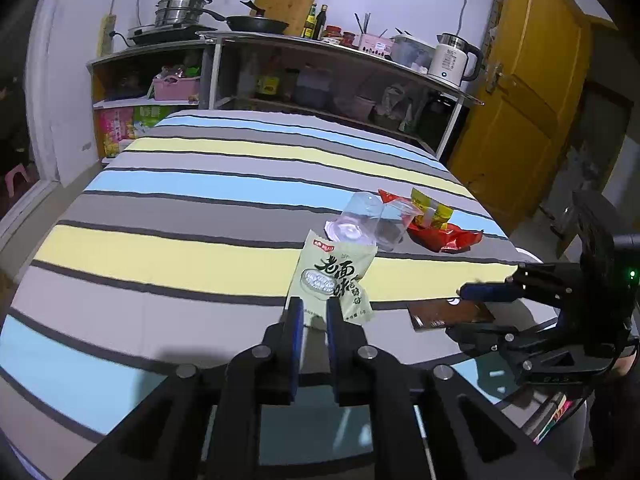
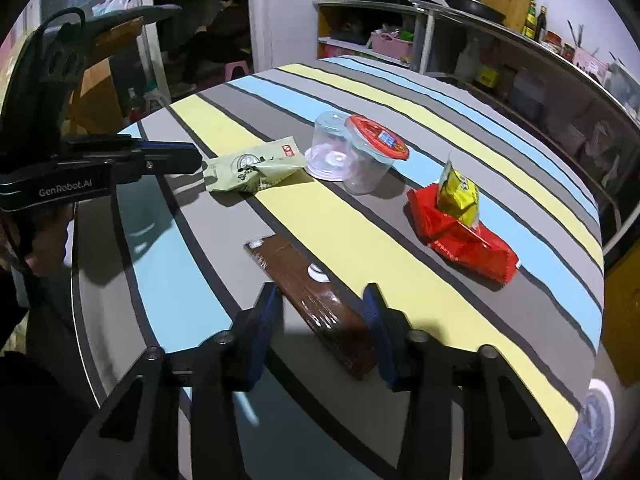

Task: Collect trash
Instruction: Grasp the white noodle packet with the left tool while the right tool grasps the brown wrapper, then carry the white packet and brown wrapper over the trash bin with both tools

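A pale green snack wrapper lies on the striped table; my left gripper has its blue-padded fingers on either side of the wrapper's near end, with a gap still showing. The wrapper also shows in the right wrist view, with the left gripper at its edge. My right gripper is open, straddling a flat brown packet, seen also in the left wrist view. Two clear plastic cups, one with a red lid, a red wrapper and a yellow packet lie beyond.
The round table has a striped cloth of grey, blue and yellow. Behind it stand metal shelves with pots, a pan, bottles and a white kettle. A yellow door is at the right.
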